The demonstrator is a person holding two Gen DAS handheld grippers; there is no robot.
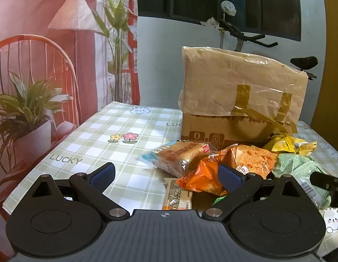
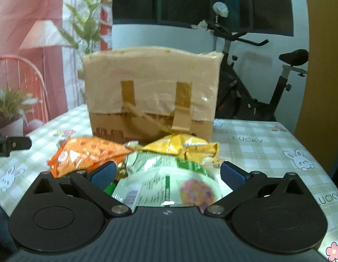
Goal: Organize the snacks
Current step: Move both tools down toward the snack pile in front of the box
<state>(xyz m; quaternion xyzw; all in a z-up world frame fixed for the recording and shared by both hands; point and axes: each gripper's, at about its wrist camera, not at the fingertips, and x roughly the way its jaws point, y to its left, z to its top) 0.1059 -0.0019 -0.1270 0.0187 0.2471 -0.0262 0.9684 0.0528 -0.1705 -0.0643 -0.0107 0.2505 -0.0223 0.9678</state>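
In the left wrist view, the left gripper (image 1: 166, 174) is hovering with its blue pads spread wide and nothing between them, low over the near side of the tabletop (image 1: 99, 135). Just ahead, the snacks are lying in a loose heap against the front of the taped cardboard box (image 1: 241, 96): a wrapped bread loaf (image 1: 179, 155), an orange chip bag (image 1: 230, 166) overlapping it, a yellow packet (image 1: 286, 144) and a pale green packet (image 1: 304, 168) further toward the right edge. A clean pick probably means taking the topmost, least-overlapped packet and pinching a flat seam rather than the puffed middle. In the right wrist view, the right gripper (image 2: 166, 174) is also standing apart and empty, straddling the green-and-white packet (image 2: 169, 183), which is sitting between the pads but not visibly pressed. The orange bag (image 2: 88, 155) and yellow packet (image 2: 184, 146) are touching it behind, so closing gently and lifting straight up should keep the neighbours from dragging along.
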